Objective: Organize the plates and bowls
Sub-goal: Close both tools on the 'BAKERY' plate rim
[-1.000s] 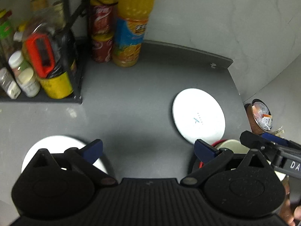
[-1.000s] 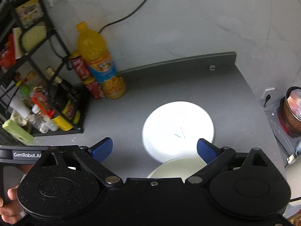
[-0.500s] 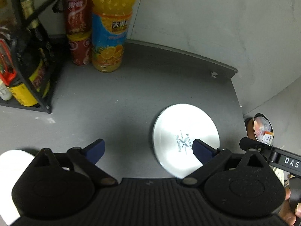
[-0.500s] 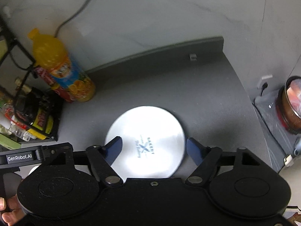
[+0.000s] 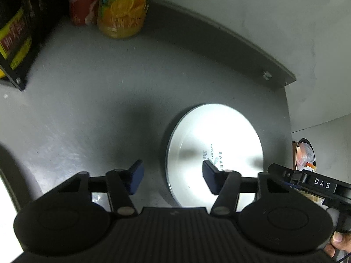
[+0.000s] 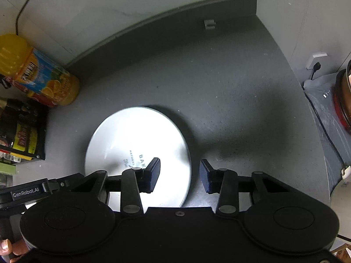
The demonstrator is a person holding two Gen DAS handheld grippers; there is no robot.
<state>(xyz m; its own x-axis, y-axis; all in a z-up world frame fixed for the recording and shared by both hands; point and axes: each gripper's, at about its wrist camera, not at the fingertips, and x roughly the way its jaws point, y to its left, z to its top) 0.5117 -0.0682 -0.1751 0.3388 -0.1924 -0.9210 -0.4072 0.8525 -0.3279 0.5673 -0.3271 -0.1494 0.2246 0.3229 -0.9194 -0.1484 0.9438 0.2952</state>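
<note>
A white plate with printed lettering (image 5: 219,140) lies flat on the dark grey counter (image 5: 98,100); it also shows in the right wrist view (image 6: 136,135). My left gripper (image 5: 173,176) is open and straddles the plate's left rim, one finger over the plate and one over the counter. My right gripper (image 6: 179,175) is open and straddles the plate's right rim the same way. Neither holds anything.
An orange juice bottle (image 5: 125,6) and a red can (image 5: 82,2) stand at the back left beside a black rack of bottles (image 5: 15,32). The counter's right edge (image 6: 307,100) drops off near a red-rimmed pot (image 6: 342,100). A raised lip (image 6: 175,11) runs along the back.
Both grippers have moved forward and down to the white plate, and their jaws have narrowed somewhat. The bowl and the other plate seen earlier are out of view.
</note>
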